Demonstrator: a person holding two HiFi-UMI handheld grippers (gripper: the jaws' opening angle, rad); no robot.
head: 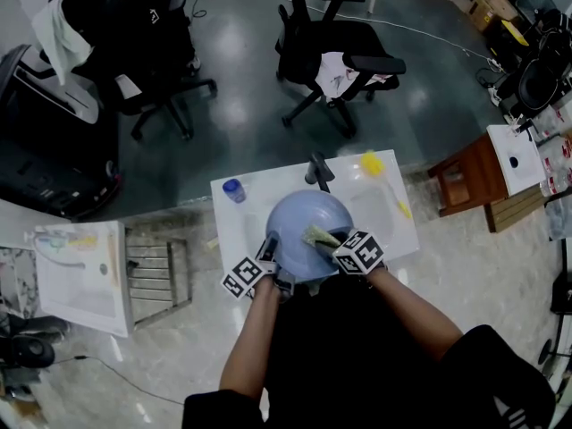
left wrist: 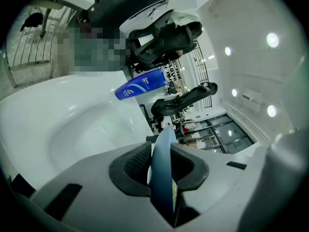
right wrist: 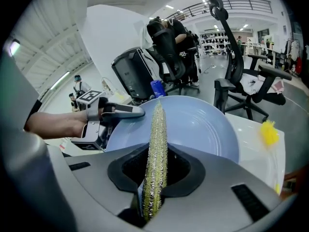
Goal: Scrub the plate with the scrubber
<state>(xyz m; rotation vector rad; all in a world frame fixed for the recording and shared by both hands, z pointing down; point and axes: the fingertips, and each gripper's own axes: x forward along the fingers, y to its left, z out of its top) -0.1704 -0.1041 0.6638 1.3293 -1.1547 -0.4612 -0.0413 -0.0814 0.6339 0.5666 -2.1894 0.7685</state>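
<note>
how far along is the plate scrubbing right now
Done: the left gripper is clamped on the rim of the pale blue round plate, holding it over the white sink, and the right gripper is shut on the thin green-gold glittery scrubber. In hand: the scrubber looks pressed to the plate's face. Left: the rest of the scrubbing; no suds or dirt show, so how clean it is can't be told.

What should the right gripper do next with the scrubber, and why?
Probably a short stroke of the scrubber across the plate. The right gripper is shut on the scrubber, which lies against the blue plate's face, and the left gripper clamps the plate's rim over the sink, so it looks braced for scrubbing.
</note>
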